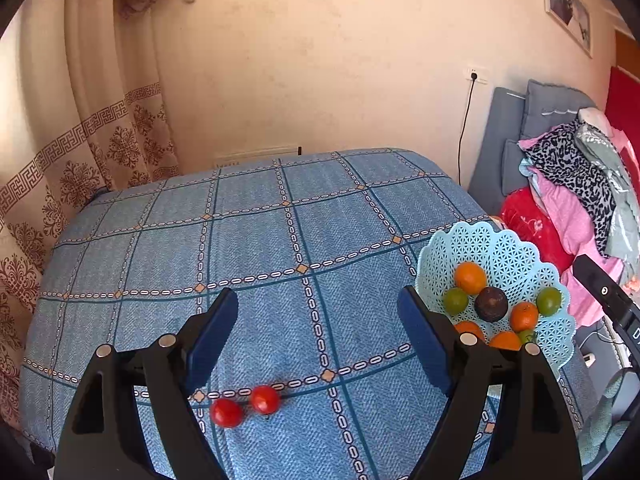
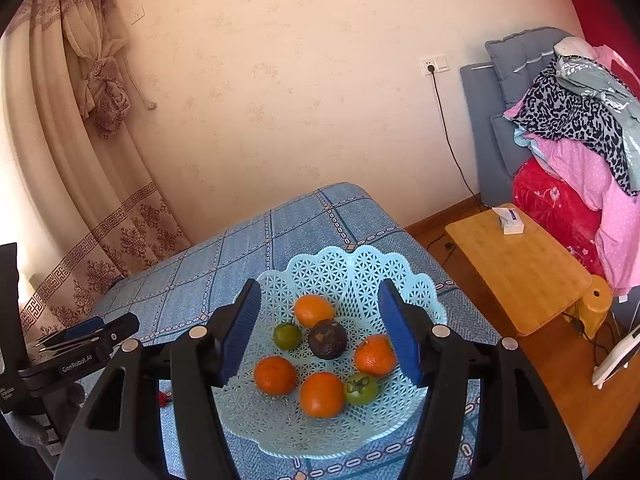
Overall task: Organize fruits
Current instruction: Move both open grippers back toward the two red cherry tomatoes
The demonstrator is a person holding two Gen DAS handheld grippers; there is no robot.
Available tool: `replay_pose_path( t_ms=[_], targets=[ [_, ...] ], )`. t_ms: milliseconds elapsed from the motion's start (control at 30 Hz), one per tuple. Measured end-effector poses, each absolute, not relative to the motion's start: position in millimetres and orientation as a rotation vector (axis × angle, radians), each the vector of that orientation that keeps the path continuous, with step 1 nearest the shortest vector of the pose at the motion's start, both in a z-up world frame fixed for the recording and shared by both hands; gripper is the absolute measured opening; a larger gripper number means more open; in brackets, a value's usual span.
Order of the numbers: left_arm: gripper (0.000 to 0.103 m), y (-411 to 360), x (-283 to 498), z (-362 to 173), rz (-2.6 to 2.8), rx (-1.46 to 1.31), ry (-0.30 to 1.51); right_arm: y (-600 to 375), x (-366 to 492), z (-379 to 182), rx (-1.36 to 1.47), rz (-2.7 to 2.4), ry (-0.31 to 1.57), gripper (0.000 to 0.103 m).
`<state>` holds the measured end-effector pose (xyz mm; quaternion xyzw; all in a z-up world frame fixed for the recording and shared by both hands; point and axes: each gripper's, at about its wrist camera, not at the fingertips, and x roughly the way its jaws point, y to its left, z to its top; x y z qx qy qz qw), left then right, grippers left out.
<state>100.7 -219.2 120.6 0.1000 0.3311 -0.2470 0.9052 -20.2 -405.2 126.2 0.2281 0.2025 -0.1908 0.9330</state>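
The worktop (image 1: 280,240), under a blue checked cloth, carries everything. On it stands the pale blue lattice basket (image 2: 352,276), which already holds most of the fruit: four oranges, of which the nearest (image 2: 322,395) lies low between the right jaws, a dark brown fruit (image 2: 327,339) at the middle, a green citrus (image 2: 287,335) just beside it, and a green persimmon-like fruit (image 2: 361,388) close to the right-hand jaw. A further green fruit shows in the left wrist view, toward the basket's far side.

Judged from this, the sorting is nearly done. What is left appears to be the two small red tomatoes (image 1: 244,406), which lie touching or almost touching each other on the bare cloth, well apart from the basket.

The left gripper (image 1: 318,334) has its jaws wide apart with nothing between the pads. The tomatoes sit below and nearer the camera than the jaw tips, close to the inner side of the left-hand jaw; the basket lies outside and just beyond the right-hand jaw.

The right gripper (image 2: 320,324) hovers over the basket with its jaws apart and empty; the pads press on no fruit. The basket's contents fall between and beneath these jaws, the dark fruit nearly midway between them.
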Motion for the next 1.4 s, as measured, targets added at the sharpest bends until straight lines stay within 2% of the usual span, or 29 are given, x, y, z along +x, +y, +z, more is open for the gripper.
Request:
replay_pose_path(
  t_ms=[67, 400, 867, 967, 1200, 1300, 1400],
  targets=[
    [0.087, -207.2, 100.4, 122.6, -0.494, 0.206, 0.672, -400.1, -18.0, 126.3, 0.458, -0.378, 0.418, 0.063],
    [0.087, -160.0, 106.0, 108.9, -0.417, 0.186, 0.706, -378.5, -5.8, 120.0, 0.434, -0.315, 0.454, 0.064],
    [0.087, -135.4, 113.0, 72.1, -0.375, 0.167, 0.787, -334.1, 7.5, 105.9, 0.358, -0.218, 0.522, 0.064],
    [0.087, -130.4, 113.3, 64.0, -0.346, 0.186, 0.786, -322.7, 10.7, 101.9, 0.344, -0.194, 0.536, 0.072],
    [0.087, -123.8, 110.9, 39.7, -0.328, 0.227, 0.806, -294.3, 19.8, 93.0, 0.296, -0.137, 0.58, 0.072],
    [0.087, -122.7, 110.5, 27.6, -0.33, 0.239, 0.825, -284.4, 24.4, 87.4, 0.285, -0.118, 0.605, 0.072],
    [0.081, -124.1, 111.0, 16.9, -0.337, 0.249, 0.845, -275.1, 26.7, 82.6, 0.268, -0.102, 0.626, 0.072]
  ],
)
